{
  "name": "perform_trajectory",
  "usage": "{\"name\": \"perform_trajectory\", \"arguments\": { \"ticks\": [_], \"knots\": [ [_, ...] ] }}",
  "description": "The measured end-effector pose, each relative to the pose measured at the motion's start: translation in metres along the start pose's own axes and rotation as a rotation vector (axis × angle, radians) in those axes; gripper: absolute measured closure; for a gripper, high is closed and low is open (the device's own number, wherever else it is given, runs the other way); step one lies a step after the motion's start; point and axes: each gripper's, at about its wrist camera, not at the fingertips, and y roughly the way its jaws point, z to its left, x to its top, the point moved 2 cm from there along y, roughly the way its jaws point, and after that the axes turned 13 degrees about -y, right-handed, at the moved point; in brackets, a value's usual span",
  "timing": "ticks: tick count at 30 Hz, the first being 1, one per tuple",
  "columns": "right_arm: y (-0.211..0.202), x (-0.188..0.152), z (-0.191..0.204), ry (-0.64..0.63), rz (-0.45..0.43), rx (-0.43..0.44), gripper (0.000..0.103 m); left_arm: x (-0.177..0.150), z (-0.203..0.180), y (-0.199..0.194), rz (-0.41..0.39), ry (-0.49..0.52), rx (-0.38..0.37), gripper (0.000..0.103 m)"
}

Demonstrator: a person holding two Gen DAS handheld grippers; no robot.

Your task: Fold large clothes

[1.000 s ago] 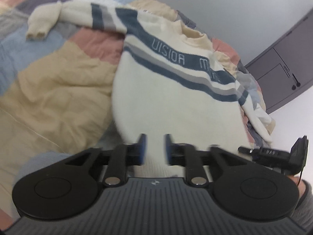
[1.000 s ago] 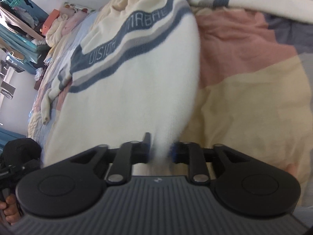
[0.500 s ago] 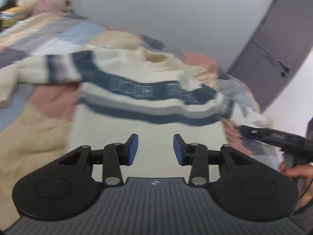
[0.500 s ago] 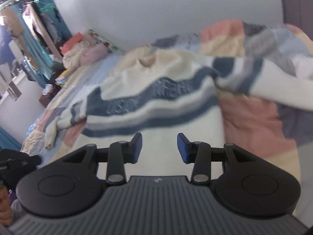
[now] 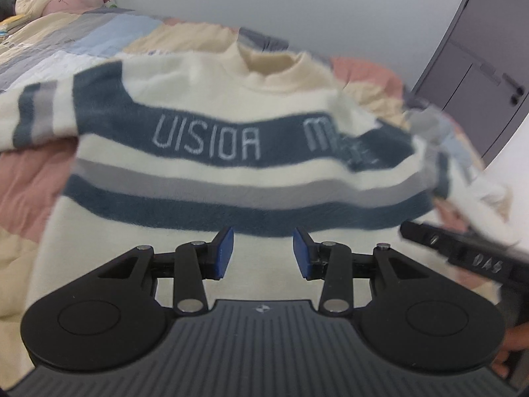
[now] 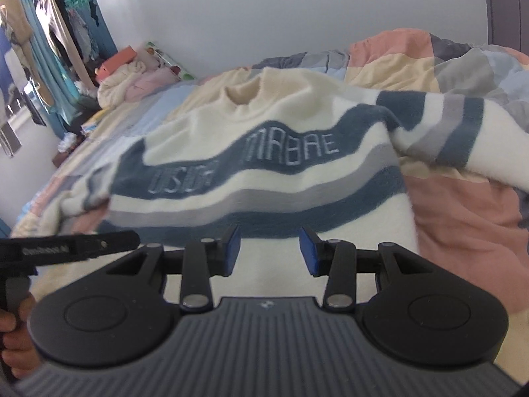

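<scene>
Left gripper (image 5: 263, 253): blue pads spread wide, nothing between them. Right gripper (image 6: 269, 251): same, pads apart and holding nothing.

Sweater (image 5: 211, 172) lies front-up on the bed, directly ahead of both grippers. Cream knit, dark blue band across the chest with pale lettering, then a gray stripe and a second blue stripe closer to the grippers. Plain cream lower body runs under and past the fingertips of each gripper; whether the pads touch the fabric, cannot tell. Collar (image 5: 274, 69) at the far end, away from the grippers.

From the left gripper: one striped sleeve (image 5: 36, 115) stretches out to the left; the other side of the sweater bunches to the right, near the right gripper's black body (image 5: 463, 251), which enters from that side.

From the right gripper: a striped sleeve (image 6: 456, 129) extends to the right over the quilt; the chest band ripples, the fabric is not flat. Left gripper's black body (image 6: 72, 248) shows at the left edge, a hand (image 6: 13, 344) on its handle.

Patchwork quilt (image 6: 463, 225) covers the bed, in pink, cream, blue and gray blocks. Dark door (image 5: 479, 76) far right of the left gripper. Hanging clothes (image 6: 49, 33) and a pile of soft toys (image 6: 132, 79) far left of the right gripper.
</scene>
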Motion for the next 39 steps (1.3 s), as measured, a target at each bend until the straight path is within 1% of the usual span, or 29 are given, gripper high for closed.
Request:
{"name": "perform_trajectory", "arguments": {
  "ticks": [2,4,7,9,12,15,19,21,23,26,30,32,35,37,39],
  "knots": [
    [0.012,0.001,-0.001,-0.021,0.005,-0.018,0.060,-0.001,0.000,0.017,0.012,0.018,0.008,0.057],
    [0.024,0.007,-0.004,-0.007,0.002,-0.009,0.060,-0.001,-0.001,0.029,0.000,0.054,0.029,0.057],
    [0.036,0.013,-0.001,-0.017,-0.010,-0.006,0.060,0.002,-0.001,0.037,-0.073,0.111,0.052,0.057],
    [0.045,0.010,0.001,-0.041,-0.004,0.000,0.061,0.005,0.002,0.044,-0.093,0.116,0.069,0.057],
    [0.063,0.002,0.002,-0.071,0.038,0.001,0.061,0.005,0.009,0.058,-0.086,0.121,0.088,0.057],
    [0.078,-0.005,-0.002,-0.062,0.054,0.008,0.062,0.004,0.016,0.066,-0.088,0.090,0.078,0.057],
    [0.086,-0.010,-0.005,-0.044,0.053,0.023,0.062,0.002,0.017,0.072,-0.107,0.119,0.069,0.057],
    [0.088,-0.011,-0.006,-0.036,0.057,0.027,0.062,0.002,0.018,0.071,-0.104,0.112,0.058,0.057],
    [0.087,-0.011,-0.006,-0.031,0.058,0.029,0.062,0.005,0.023,0.068,-0.098,0.073,0.036,0.057],
    [0.083,-0.009,-0.007,-0.023,0.051,0.024,0.063,0.005,0.025,0.060,-0.094,0.044,0.028,0.057],
    [0.066,-0.003,-0.002,-0.041,0.017,-0.017,0.062,0.001,0.024,0.042,-0.099,0.005,-0.015,0.057],
    [0.054,0.001,-0.005,-0.023,-0.013,-0.021,0.062,-0.003,0.022,0.031,-0.115,0.012,-0.020,0.056],
    [0.034,0.007,-0.016,-0.003,-0.062,-0.061,0.062,-0.008,0.018,0.016,-0.138,0.030,-0.029,0.056],
    [0.018,0.010,-0.027,0.013,-0.087,-0.090,0.062,-0.011,0.018,0.008,-0.136,0.015,-0.042,0.056],
    [0.003,0.013,-0.045,0.063,-0.106,-0.114,0.062,-0.013,0.017,0.002,-0.134,-0.002,-0.063,0.056]
  ]
}}
